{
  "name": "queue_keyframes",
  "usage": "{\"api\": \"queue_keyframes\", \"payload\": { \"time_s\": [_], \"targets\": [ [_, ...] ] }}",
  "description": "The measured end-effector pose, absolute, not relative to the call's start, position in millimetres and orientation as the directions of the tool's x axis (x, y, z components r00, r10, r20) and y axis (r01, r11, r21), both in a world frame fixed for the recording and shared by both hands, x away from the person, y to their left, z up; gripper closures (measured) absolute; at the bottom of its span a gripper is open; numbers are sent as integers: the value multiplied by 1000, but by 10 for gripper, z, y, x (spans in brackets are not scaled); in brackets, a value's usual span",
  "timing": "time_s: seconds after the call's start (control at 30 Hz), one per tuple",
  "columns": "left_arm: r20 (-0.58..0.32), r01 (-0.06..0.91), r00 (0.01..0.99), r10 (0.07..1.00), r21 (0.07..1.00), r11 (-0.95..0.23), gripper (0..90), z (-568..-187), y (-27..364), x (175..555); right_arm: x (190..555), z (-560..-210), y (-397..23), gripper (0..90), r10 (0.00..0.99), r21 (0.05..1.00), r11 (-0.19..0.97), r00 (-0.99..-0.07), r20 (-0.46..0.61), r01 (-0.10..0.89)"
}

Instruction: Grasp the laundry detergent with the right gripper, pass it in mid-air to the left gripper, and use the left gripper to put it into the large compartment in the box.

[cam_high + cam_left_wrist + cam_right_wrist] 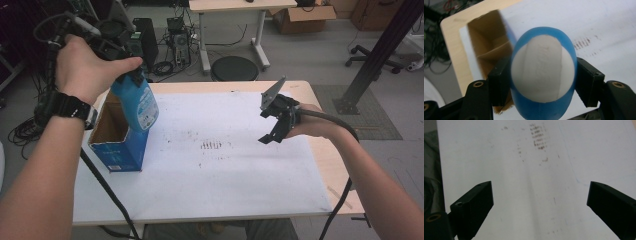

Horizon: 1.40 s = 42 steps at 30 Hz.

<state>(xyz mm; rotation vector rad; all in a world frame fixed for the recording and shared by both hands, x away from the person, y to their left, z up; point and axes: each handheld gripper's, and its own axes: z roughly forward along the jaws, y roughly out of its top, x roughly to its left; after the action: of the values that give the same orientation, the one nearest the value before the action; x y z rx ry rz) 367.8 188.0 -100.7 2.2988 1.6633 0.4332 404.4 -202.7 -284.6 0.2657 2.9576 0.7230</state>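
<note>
Box: an open-topped blue cardboard box with a brown inside (116,137) stands at the table's left edge; the left gripper view shows a cardboard divider inside it, and nothing else can be made out in it.
Bottle: a blue plastic bottle with a pale printed label (137,103) hangs tilted above the box's right side, its lower end at the rim; whether it touches the cardboard cannot be told.
Left gripper: the left gripper (544,82), raised in the person's left hand (89,67), has its jaws clamped on either side of the bottle, whose rounded white end faces the camera.
Right gripper: the right gripper (274,122) hovers over the right half of the table, jaws spread wide with nothing between them.
Table: a light wooden table covered by a white sheet (225,165) marked with small dark smudges (212,145) near its middle.
Open room: the sheet between box and right gripper lies bare, as does the near half.
Edges: wood shows along the far and right sides beyond the sheet.
</note>
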Motion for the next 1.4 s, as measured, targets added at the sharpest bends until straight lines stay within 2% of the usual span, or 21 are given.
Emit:
{"api": "queue_keyframes", "payload": {
  "time_s": [0.3, 0.57, 1.0, 1.4],
  "targets": [
    [60, 900, 93, 994, 422, -109, 381, -957, 2313, 3727, 4067, -2996, -2442, 68, 266, 395, 892, -962, -65, 220],
    [56, 901, -4, 998, 434, -21, 381, -1022, 2569, 3769, 4073, -3053, -2665, 67, 302, 398, 881, -952, -54, 257],
    [69, 913, -13, 998, 407, -16, 381, -1243, 2604, 3858, 4071, -3123, -2696, 67, 296, 390, 884, -954, -40, 257],
    [77, 940, -18, 997, 342, -10, 381, -1727, 2636, 3966, 4029, -3164, -2715, 66, 287, 372, 892, -957, -33, 255]
  ]
}}
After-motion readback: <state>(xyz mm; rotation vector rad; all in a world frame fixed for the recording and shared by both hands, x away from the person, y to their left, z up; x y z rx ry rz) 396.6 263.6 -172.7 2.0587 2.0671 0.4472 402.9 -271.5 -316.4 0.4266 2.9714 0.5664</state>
